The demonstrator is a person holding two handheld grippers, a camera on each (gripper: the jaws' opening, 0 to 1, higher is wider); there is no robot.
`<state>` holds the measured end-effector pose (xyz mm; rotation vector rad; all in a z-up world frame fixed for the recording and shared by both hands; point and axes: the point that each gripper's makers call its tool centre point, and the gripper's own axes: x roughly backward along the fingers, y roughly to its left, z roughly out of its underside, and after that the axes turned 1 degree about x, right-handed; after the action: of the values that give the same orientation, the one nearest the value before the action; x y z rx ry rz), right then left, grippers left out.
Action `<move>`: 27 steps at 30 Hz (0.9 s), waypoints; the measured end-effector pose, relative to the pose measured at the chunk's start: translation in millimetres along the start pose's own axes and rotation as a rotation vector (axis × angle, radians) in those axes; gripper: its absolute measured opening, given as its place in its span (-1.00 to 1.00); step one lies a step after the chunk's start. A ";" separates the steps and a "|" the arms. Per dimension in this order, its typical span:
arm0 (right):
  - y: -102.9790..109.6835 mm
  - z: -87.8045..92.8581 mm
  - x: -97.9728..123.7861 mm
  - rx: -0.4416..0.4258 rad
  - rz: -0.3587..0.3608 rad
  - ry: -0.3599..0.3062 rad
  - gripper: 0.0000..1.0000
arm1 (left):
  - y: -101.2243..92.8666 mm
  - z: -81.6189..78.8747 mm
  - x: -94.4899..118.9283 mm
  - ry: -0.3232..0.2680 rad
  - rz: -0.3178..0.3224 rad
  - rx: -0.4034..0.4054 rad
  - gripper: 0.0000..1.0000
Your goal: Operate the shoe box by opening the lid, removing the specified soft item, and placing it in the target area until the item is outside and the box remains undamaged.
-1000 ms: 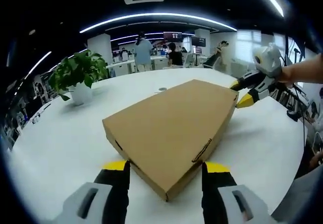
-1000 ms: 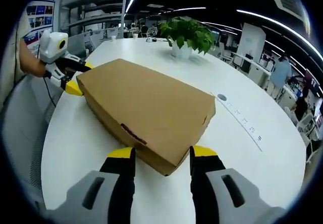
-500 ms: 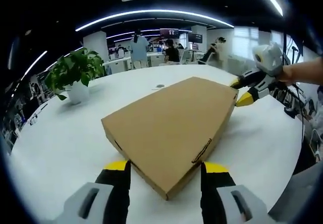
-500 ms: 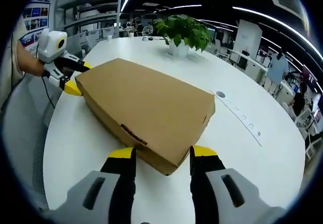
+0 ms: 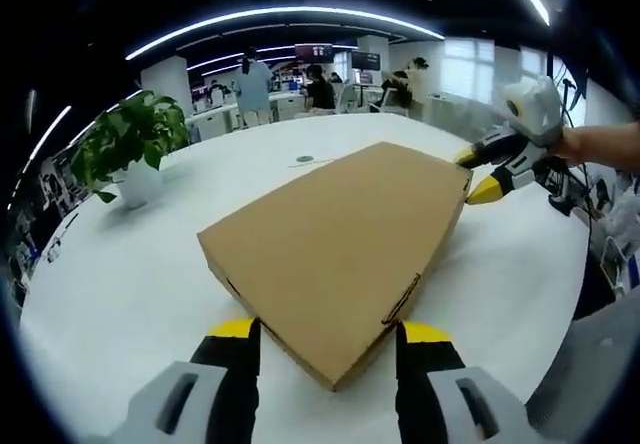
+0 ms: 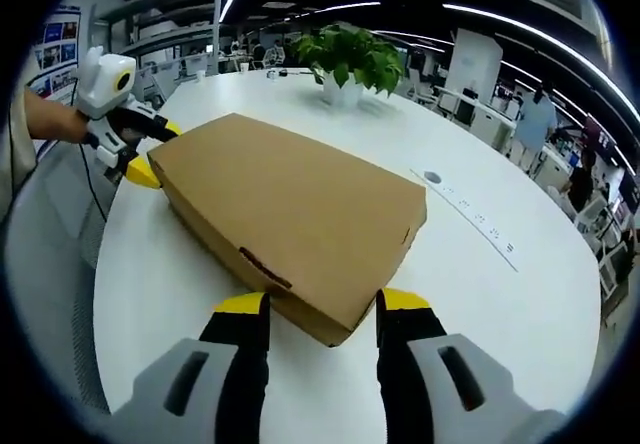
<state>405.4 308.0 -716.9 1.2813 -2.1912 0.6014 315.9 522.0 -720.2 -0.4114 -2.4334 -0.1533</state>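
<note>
- On the white round table (image 5: 120,264), left gripper view: the shoe box (image 5: 335,249) is seen lying flat, lid closed, one corner pointing at the camera.
- The left gripper (image 5: 325,339) is held at that near corner; its jaws are spread wide, one on each side of the corner. Contact with the cardboard cannot be told.
- At the far right corner of the box, the right gripper (image 5: 478,174) is seen, held by a hand (image 5: 600,144); yellow tips are spread above and below the box edge there.
- A potted plant (image 5: 125,154) is seen far left on the table; people are standing at desks beyond.
- Right gripper view: the same box (image 6: 290,214) is seen closed, flat, near corner between the right gripper's (image 6: 312,309) spread jaws.
- The left gripper (image 6: 140,149) is seen at the far left corner, tips parted around the box edge.
- The plant (image 6: 350,59) is seen at the far side of the table (image 6: 520,304).
</note>
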 end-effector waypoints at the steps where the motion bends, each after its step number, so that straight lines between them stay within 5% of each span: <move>1: 1.3 0.0 0.2 -0.003 0.004 0.000 -0.23 | 0.6 0.4 0.3 0.001 0.004 -0.003 0.08; 27: 47.8 -3.8 4.8 -0.110 0.108 0.024 -0.23 | 28.2 13.3 14.5 0.049 0.145 -0.112 0.04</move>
<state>361.9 328.8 -716.2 1.1005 -2.2517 0.5263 306.7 555.1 -721.2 -0.6255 -2.3440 -0.2347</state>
